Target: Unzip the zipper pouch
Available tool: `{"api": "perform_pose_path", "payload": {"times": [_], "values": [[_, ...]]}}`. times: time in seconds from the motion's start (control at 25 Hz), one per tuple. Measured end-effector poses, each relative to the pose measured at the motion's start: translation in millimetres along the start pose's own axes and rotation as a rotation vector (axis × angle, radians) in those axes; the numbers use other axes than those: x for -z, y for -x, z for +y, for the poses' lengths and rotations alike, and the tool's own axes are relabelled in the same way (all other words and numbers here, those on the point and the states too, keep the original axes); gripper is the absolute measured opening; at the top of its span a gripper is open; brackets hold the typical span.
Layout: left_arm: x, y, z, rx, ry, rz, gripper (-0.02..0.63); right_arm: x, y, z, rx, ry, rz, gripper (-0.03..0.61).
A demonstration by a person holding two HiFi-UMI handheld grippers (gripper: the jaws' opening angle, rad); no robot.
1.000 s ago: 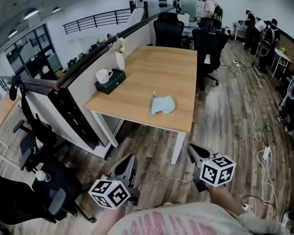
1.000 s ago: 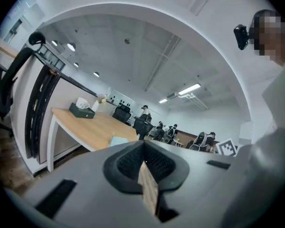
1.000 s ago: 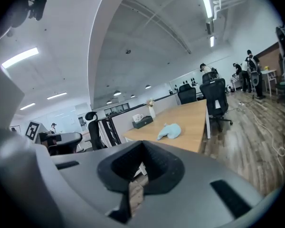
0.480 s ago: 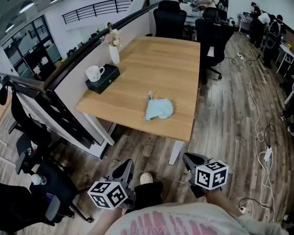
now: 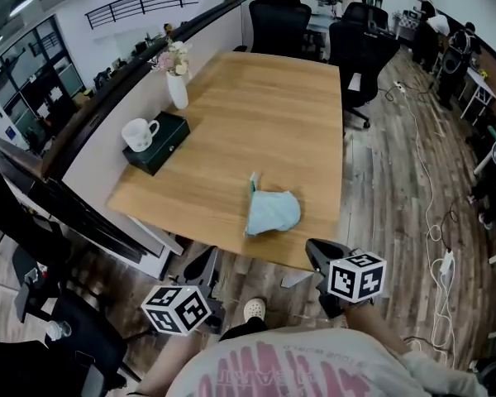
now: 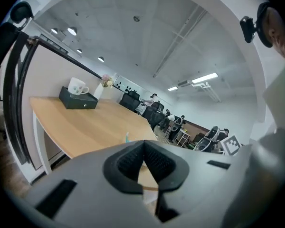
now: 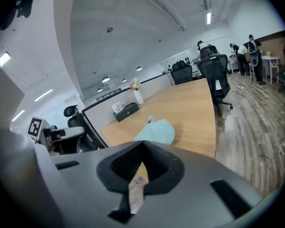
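The light blue zipper pouch (image 5: pixel 273 212) lies flat near the front edge of the wooden table (image 5: pixel 256 114), its zipper tab pointing away from me. Both grippers hang below that edge, short of the pouch. My left gripper (image 5: pixel 207 261) is to the pouch's lower left and my right gripper (image 5: pixel 316 251) to its lower right. In the right gripper view the pouch (image 7: pixel 156 130) shows just above the shut, empty jaws of the right gripper (image 7: pixel 143 148). In the left gripper view only the pouch's tab (image 6: pixel 127 137) peeks over the left gripper (image 6: pixel 143 146), whose jaws are also shut and empty.
A black box (image 5: pixel 157 141) carrying a white mug (image 5: pixel 137 133) and a vase of flowers (image 5: pixel 175 85) stand along the table's left side by the partition. Black office chairs (image 5: pixel 365 52) stand beyond the table. Cables and a power strip (image 5: pixel 443 263) lie on the floor at right.
The table and pouch have come much closer and lower in the head view. Both grippers now sit just under the table's front edge, still shut.
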State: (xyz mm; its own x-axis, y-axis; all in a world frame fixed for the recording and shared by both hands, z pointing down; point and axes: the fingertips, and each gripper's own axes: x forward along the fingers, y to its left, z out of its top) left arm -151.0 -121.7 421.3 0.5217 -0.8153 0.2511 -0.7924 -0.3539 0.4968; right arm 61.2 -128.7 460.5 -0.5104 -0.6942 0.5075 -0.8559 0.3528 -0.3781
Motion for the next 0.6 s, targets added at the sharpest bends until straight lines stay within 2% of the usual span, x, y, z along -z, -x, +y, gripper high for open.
{"api": "perform_pose_path", "payload": {"times": [0.12, 0.28, 0.6], "values": [[-27.6, -23.7, 21.1, 0.006, -0.012, -0.020, 0.003, -25.3, -35.4, -0.5, -0.001, 0.015, 0.000, -0.003], [-48.4, -41.8, 50.2, -0.005, -0.022, -0.039, 0.003, -38.1, -83.3, 14.2, -0.052, 0.036, 0.032, -0.003], [-43.5, -46.4, 81.5, -0.045, 0.021, -0.026, 0.002, -7.9, -140.4, 44.9, -0.138, 0.137, 0.210, -0.002]]}}
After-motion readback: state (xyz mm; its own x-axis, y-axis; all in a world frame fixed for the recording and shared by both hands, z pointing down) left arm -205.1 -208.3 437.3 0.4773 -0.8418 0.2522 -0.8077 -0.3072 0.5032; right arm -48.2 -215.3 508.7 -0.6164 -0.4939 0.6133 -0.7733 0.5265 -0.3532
